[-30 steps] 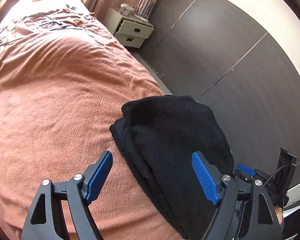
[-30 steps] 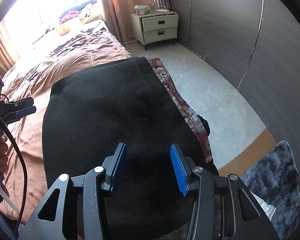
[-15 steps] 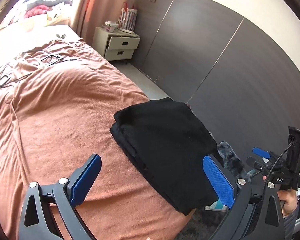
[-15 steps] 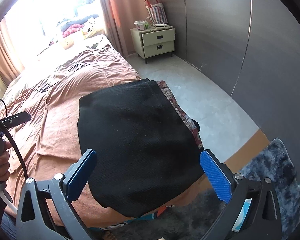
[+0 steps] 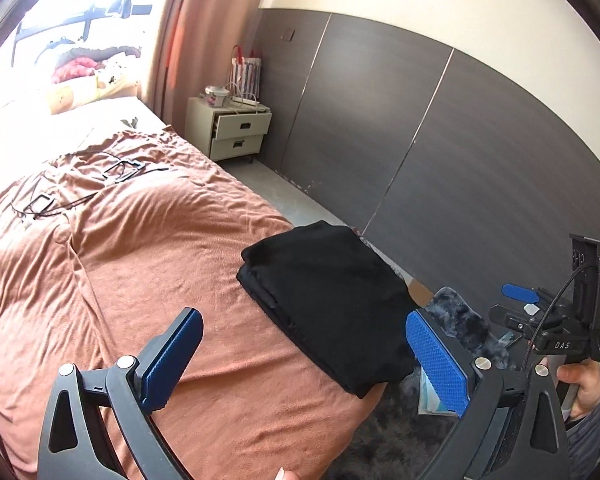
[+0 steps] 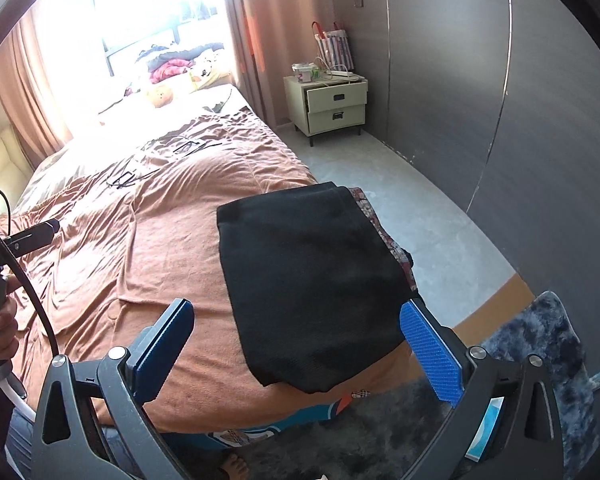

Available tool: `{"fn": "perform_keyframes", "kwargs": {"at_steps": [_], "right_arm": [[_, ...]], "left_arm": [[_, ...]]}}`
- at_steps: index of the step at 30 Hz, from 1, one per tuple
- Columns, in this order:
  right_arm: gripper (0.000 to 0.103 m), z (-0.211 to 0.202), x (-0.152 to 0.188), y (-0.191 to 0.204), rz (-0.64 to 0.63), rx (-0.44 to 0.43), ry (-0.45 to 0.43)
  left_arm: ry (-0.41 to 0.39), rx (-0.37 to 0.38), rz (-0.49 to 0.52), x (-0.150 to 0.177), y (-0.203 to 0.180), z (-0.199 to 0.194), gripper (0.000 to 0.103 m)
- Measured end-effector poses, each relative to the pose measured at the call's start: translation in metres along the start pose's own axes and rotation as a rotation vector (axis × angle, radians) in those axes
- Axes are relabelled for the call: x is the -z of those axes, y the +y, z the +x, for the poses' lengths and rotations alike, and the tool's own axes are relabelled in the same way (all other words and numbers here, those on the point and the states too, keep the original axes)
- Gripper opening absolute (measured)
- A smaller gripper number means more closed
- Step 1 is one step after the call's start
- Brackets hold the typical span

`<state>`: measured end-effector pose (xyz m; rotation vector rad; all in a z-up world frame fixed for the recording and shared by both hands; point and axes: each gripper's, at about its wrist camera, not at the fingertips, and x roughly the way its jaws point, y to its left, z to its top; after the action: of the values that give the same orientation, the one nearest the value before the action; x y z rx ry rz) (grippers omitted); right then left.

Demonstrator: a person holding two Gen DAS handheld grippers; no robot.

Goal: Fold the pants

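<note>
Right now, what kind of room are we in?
A bedroom, most likely. There is a big bed with a brown cover, a bedside cabinet with two drawers, and curtains by a bright window. Folded black pants lie on the bed.

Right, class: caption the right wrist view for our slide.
Open right claw above folded black pants on the brown bedspread.

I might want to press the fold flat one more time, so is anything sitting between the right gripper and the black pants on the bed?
Nothing visible does. The right gripper hangs open above the near edge of the folded black pants, with only air and the brown bedspread between them. The left gripper is open too and off to the side.
</note>
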<state>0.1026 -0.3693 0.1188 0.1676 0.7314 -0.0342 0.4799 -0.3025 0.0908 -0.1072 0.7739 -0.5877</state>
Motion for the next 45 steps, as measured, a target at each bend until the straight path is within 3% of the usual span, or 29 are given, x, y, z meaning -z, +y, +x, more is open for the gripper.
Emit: {"fn": "perform_keyframes", "kwargs": {"at_steps": [23,45], "right_arm": [[0.103,-0.109,0.053,0.059,-0.026,0.023,-0.097],[0.103,-0.167,0.148,0.118,0.041,0.0,-0.232]], "left_arm": [[-0.172,-0.033,0.001,0.046,-0.013,-0.159,0.102],[-0.316,-0.137,0.063,0.142,0.01,-0.303,0.102]]}}
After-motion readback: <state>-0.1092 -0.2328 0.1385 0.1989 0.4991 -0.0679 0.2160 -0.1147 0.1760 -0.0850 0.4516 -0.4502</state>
